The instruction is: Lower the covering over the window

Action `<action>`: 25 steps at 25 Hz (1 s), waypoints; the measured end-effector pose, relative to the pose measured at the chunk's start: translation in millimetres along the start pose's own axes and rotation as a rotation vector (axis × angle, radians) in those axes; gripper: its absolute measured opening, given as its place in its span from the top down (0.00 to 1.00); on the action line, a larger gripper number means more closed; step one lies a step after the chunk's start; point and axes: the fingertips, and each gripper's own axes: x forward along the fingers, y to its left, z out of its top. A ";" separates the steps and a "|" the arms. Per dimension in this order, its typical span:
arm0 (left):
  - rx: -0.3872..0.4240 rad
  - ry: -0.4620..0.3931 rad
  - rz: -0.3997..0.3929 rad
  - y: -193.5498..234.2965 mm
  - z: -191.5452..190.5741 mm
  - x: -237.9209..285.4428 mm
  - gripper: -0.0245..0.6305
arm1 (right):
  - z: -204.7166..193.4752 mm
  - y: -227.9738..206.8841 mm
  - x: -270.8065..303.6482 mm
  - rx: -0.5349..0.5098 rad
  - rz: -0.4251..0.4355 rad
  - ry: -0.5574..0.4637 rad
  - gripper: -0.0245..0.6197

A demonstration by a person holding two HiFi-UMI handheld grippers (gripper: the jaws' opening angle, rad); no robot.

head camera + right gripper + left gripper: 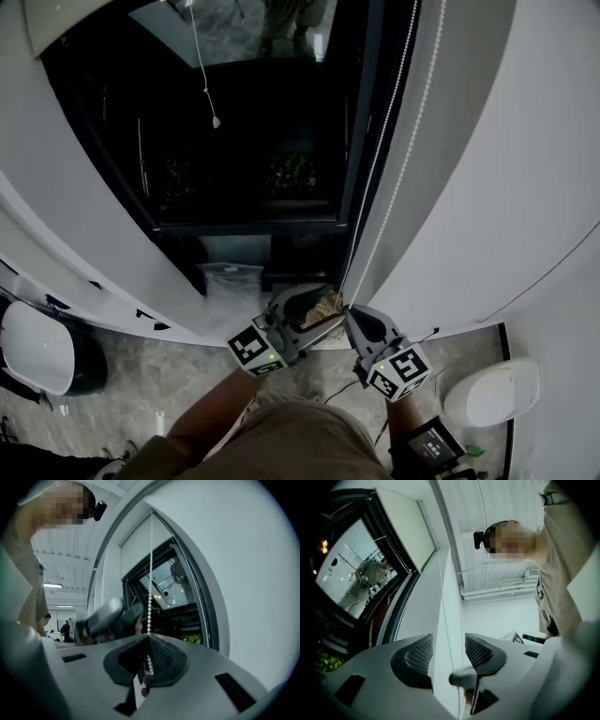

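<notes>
Covering (pixel 137 550) sits high, upper middle of the right gripper view; window (pixel 244 141) mostly bare. Right tool (pixel 148 654) pinched on bead chain (pixel 150 588); left tool (pixel 449 652) spread, gripping nothing. Risk: only 1 grip on thin beads, so a hard pull could slip; wrong strand would raise it.

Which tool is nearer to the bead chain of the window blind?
Right. The right tool is shut on the bead chain; the left tool stands open close beside it.
</notes>
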 end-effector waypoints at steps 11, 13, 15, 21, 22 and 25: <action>0.048 0.098 -0.003 1.1 -7.3 23.8 0.94 | 27.1 18.0 -40.4 0.073 0.131 -0.145 0.79; 0.059 0.159 -0.013 -1.7 -32.4 17.7 0.94 | 46.8 8.3 -43.1 0.040 0.077 -0.194 0.76; 0.036 0.215 -0.034 -13.4 -63.5 9.3 0.94 | 60.3 6.7 -39.1 0.001 0.054 -0.212 0.75; -0.025 0.250 -0.057 -44.3 -104.0 -8.1 0.94 | 58.5 9.0 -16.2 -0.086 0.000 -0.154 0.92; -0.014 0.259 -0.062 -45.3 -103.4 -9.7 0.94 | 56.6 8.0 -15.3 -0.079 -0.012 -0.147 0.93; -0.044 0.223 -0.086 -39.1 -85.4 -15.5 0.89 | 53.8 0.3 -15.1 -0.065 -0.052 -0.133 0.95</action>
